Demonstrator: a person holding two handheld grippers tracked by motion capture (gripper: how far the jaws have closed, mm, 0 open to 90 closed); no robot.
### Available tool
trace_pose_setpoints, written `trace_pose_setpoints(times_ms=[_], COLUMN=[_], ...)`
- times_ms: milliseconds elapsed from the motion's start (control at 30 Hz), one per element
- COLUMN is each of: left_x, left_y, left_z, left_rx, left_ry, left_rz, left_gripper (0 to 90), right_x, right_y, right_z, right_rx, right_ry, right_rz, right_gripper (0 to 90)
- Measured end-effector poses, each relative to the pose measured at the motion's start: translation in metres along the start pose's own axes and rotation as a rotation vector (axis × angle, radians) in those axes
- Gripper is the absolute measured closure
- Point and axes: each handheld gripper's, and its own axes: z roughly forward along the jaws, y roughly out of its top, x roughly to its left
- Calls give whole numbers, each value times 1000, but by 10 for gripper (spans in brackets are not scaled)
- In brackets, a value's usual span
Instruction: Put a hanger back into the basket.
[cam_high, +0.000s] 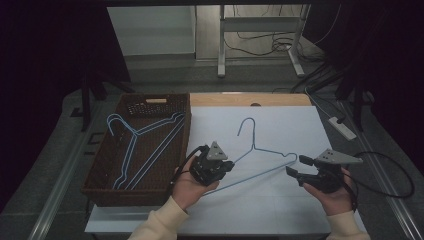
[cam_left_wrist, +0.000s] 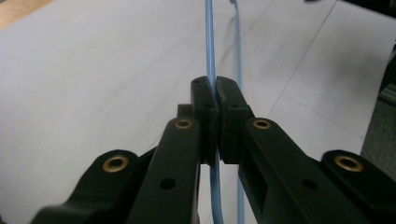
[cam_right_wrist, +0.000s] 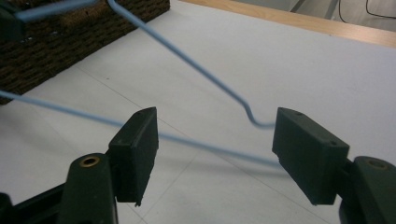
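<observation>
Right now your left gripper (cam_high: 223, 167) has its jaws clamped tight on the blue wire hanger (cam_high: 260, 150), pinching the thin wire between the two black pads; in the left gripper view the hanger (cam_left_wrist: 208, 42) runs straight up out of the closed pads, with a second strand of it just beside. The hanger sits over the white sheet (cam_high: 280, 125) that covers the table, its hook pointing away from you and its far shoulder bend reaching toward your right gripper (cam_high: 295, 167). That gripper has its jaws spread wide and grips nothing: in the right gripper view the hanger's (cam_right_wrist: 187, 65) lower wire passes between the two pads, and its bent corner lies close by the right-hand pad, though you cannot tell there whether it touches. To your left, the brown woven basket (cam_high: 100, 180) stands at the edge of the sheet, with more blue hangers (cam_high: 145, 145) lying inside it.
</observation>
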Motion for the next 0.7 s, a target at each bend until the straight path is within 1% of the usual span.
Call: trace_pose_setpoints(times_ms=[200, 333, 467, 500, 600, 667, 700], left_x=[2, 7, 16, 20, 30, 34, 39], left_y=[8, 11, 11, 10, 7, 6, 4], left_z=[-18, -30, -42, -46, -59, -66, -72], left_rx=[-41, -61, -79, -82, -113, -120, -127], left_ry=[3, 6, 23, 28, 45, 55, 64], left_rz=[-2, -3, -20, -20, -38, -44, -52], left_gripper=[880, 880, 880, 880, 880, 880, 880], right_x=[1, 1, 1, 1, 1, 1, 1], right_y=[-2, -5, -9, -10, -12, -12, -13], right_z=[4, 6, 11, 12, 14, 15, 15], right_rx=[8, 18, 27, 28, 38, 44, 46], right_ry=[3, 9, 20, 23, 28, 28, 27], right_rz=[-1, -1, 2, -2, 2, 4, 5], right_gripper=[318, 318, 318, 318, 317, 313, 312])
